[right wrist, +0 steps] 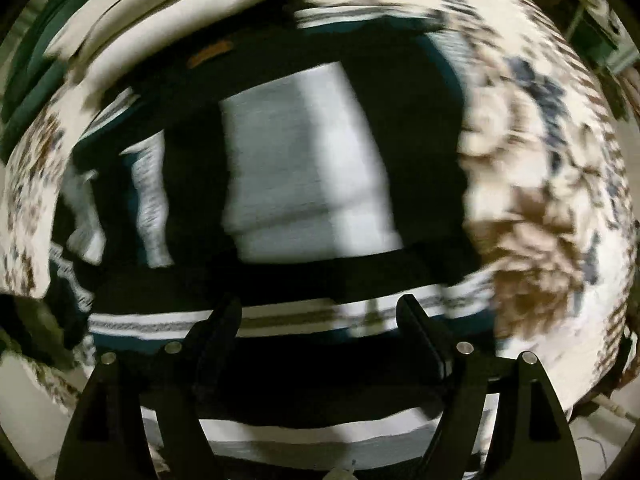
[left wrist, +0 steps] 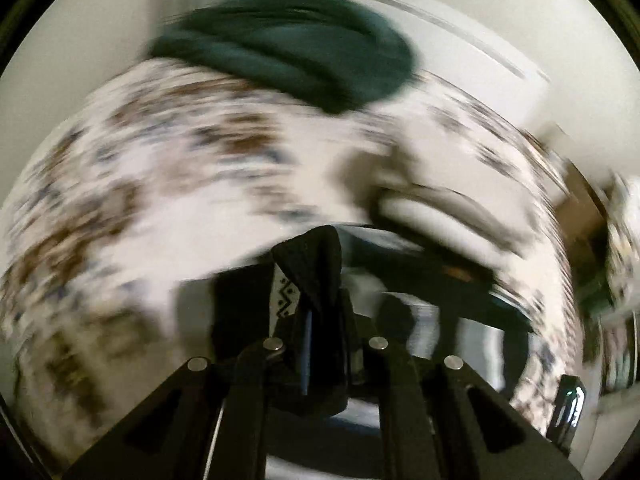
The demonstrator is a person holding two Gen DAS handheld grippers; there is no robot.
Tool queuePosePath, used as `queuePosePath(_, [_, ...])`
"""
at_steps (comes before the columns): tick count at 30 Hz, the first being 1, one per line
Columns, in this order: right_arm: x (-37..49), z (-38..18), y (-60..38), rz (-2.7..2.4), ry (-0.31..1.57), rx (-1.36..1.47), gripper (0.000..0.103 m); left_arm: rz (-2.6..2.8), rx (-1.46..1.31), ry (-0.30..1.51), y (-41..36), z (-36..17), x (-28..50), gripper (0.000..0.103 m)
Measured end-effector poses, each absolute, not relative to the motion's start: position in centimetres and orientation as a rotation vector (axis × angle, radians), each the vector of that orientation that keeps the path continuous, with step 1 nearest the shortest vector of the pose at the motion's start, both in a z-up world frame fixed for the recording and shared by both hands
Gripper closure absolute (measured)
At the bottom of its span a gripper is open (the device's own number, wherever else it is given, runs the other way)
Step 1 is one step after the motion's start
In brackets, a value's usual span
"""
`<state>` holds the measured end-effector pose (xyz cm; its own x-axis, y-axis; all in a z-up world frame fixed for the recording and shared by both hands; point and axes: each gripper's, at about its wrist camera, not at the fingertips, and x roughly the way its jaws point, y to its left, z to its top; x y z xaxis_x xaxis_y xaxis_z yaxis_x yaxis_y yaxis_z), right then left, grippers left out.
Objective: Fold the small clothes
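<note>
The left gripper (left wrist: 320,276) pinches a corner of the black-and-white patterned garment (right wrist: 304,184) lying on the floral bedspread (left wrist: 160,184), while the right gripper (right wrist: 320,312) hovers spread; a fast pull could tear the corner free.

Both views are motion-blurred. In the left wrist view, a broad stretch of floral bedspread (left wrist: 152,184) lies open on the left and centre, with nothing standing on it. At its far edge a dark green garment pile (left wrist: 288,44) blocks the way, and a cream folded garment (left wrist: 436,216) sits to the right. In the right wrist view, the black, grey and white striped garment (right wrist: 304,168) fills the middle ground ahead of the parted fingers (right wrist: 216,328); bare floral bedspread (right wrist: 552,184) remains on its right.
</note>
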<state>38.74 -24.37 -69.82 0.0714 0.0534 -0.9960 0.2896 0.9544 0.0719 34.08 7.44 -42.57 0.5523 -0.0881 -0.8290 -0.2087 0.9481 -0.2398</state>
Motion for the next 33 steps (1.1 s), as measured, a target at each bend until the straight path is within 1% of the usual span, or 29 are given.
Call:
queuePosePath(3, [37.8,-70.2,-28.9,-0.242,1.493,0.327,0.022,-0.087,-0.262,1.021,-3.0,-44.2,38.4,0.094])
queuePosePath(8, [36.3,-71.3,-36.2,-0.349,1.498,0.385,0.022,-0.279,-0.206,1.103,-17.0,-47.6,41.1,0.094])
queuePosePath(10, [35.7,-71.6,-38.7,-0.385,1.502,0.408,0.022,-0.314,-0.174,1.134,-20.9,-48.6,41.2,0.093])
queuePosePath(11, [35.4,-71.7,-39.7,-0.397,1.504,0.415,0.022,-0.331,-0.153,1.153,-22.7,-49.1,41.2,0.09])
queuePosePath(13, [34.8,-71.7,-41.7,-0.411,1.506,0.434,0.022,-0.339,-0.125,1.178,-24.6,-49.7,41.2,0.09])
queuePosePath(14, [34.6,-71.5,-42.7,-0.412,1.503,0.45,0.022,-0.352,-0.122,1.184,-25.1,-49.8,40.9,0.086])
queuePosePath(15, [34.4,-71.2,-43.7,-0.407,1.499,0.466,0.022,-0.35,-0.114,1.187,-25.3,-49.9,40.8,0.08])
queuePosePath(17, [34.1,-70.5,-45.1,-0.382,1.482,0.513,0.022,-0.338,-0.11,1.166,-24.4,-49.7,40.2,0.054])
queuePosePath(18, [33.9,-70.1,-45.8,-0.372,1.475,0.532,0.022,-0.326,-0.111,1.14,-23.2,-49.2,39.9,0.032])
queuePosePath(20, [33.9,-69.1,-47.0,-0.341,1.455,0.583,0.022,-0.291,-0.107,1.11,-21.0,-48.7,39.5,0.01])
queuePosePath(23, [34.2,-67.4,-48.3,-0.281,1.412,0.639,0.022,-0.18,-0.11,1.084,-15.0,-48.2,39.1,0.009])
queuePosePath(24, [34.7,-66.8,-48.5,-0.256,1.399,0.652,0.022,-0.118,-0.117,1.083,-11.8,-48.0,38.9,0.009])
queuePosePath(26, [36.3,-66.4,-46.9,-0.207,1.382,0.669,0.022,-0.031,-0.132,1.083,-7.2,-48.0,38.5,0.009])
queuePosePath(28, [38.1,-66.6,-44.8,-0.149,1.369,0.677,0.022,0.083,-0.143,1.111,-1.4,-49.1,38.4,0.009])
queuePosePath(30, [40.6,-67.1,-41.3,-0.115,1.357,0.665,0.022,0.173,-0.144,1.143,2.6,-50.8,38.5,0.009])
queuePosePath(32, [42.7,-67.7,-39.4,-0.102,1.341,0.64,0.022,0.242,-0.147,1.165,5.4,-52.5,38.6,0.009])
queuePosePath(33, [44.0,-68.5,-38.5,-0.099,1.337,0.628,0.023,0.271,-0.148,1.178,6.6,-53.5,38.9,0.009])
